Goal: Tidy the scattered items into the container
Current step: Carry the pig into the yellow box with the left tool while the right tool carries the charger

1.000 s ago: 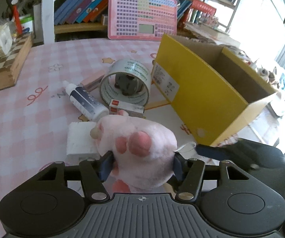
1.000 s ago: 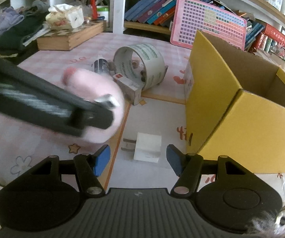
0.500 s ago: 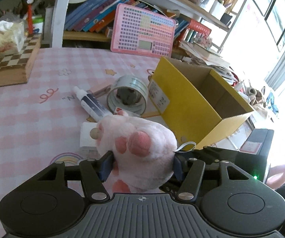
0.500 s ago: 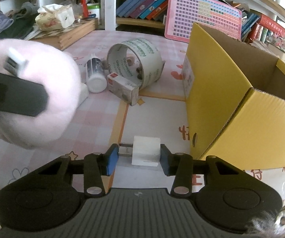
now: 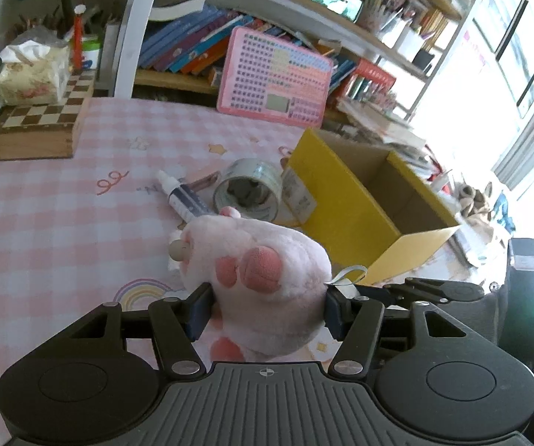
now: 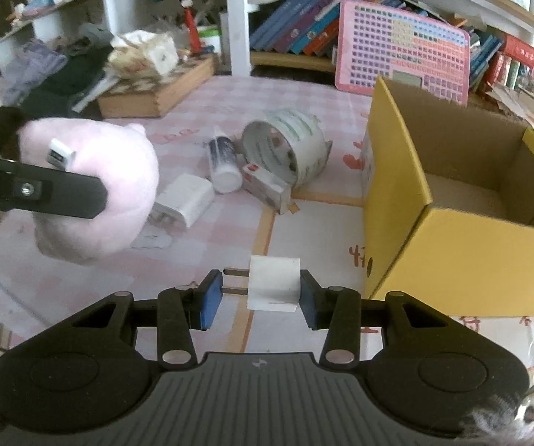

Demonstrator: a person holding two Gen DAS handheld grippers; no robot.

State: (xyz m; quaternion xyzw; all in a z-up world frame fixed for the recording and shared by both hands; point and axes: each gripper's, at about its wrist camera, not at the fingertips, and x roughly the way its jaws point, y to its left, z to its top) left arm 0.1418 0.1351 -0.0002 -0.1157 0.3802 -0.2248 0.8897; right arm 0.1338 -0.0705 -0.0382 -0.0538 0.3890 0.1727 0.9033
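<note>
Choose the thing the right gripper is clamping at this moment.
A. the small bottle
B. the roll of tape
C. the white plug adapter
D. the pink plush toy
C: in the right wrist view the white plug adapter sits pinched inside the right gripper, its prongs against one blue pad, while the pink plush toy is in the left gripper.

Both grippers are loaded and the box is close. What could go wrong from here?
The right gripper holds the white charger with one finger against its thin prongs, so it may twist or slip out. The left gripper squeezes the soft plush toy, which bulges wide and could catch the yellow box wall. The two grippers sit close and could bump on the way to the box.
</note>
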